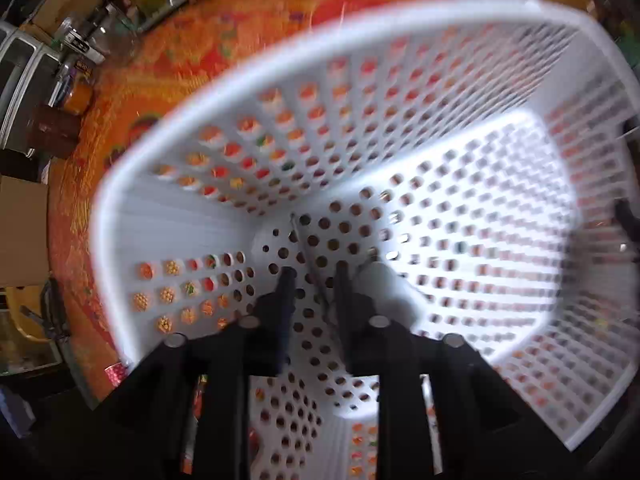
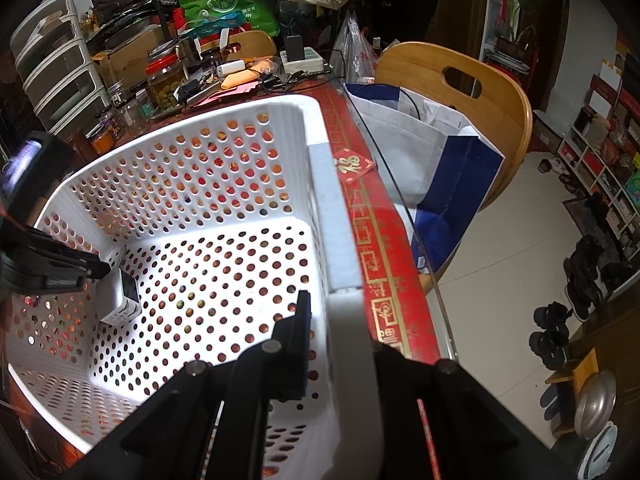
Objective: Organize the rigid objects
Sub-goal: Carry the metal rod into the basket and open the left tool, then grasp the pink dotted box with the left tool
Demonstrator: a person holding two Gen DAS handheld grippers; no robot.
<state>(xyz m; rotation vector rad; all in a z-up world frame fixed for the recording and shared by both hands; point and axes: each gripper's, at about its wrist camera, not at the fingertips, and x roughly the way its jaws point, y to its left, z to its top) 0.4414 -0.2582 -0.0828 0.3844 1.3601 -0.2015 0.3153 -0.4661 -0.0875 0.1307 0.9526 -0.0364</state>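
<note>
Small white box (image 2: 122, 298) on basket (image 2: 320, 168) floor, just below left hand-held gripper (image 2: 94, 274)

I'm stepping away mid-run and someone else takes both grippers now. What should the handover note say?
Left gripper: open, low inside the basket, beside the small white box on its floor.
Right gripper: shut on the basket's rim, steadying it.
Done: box is in the basket.
To do: lift the left gripper out; which item comes next is unclear from here.
</note>
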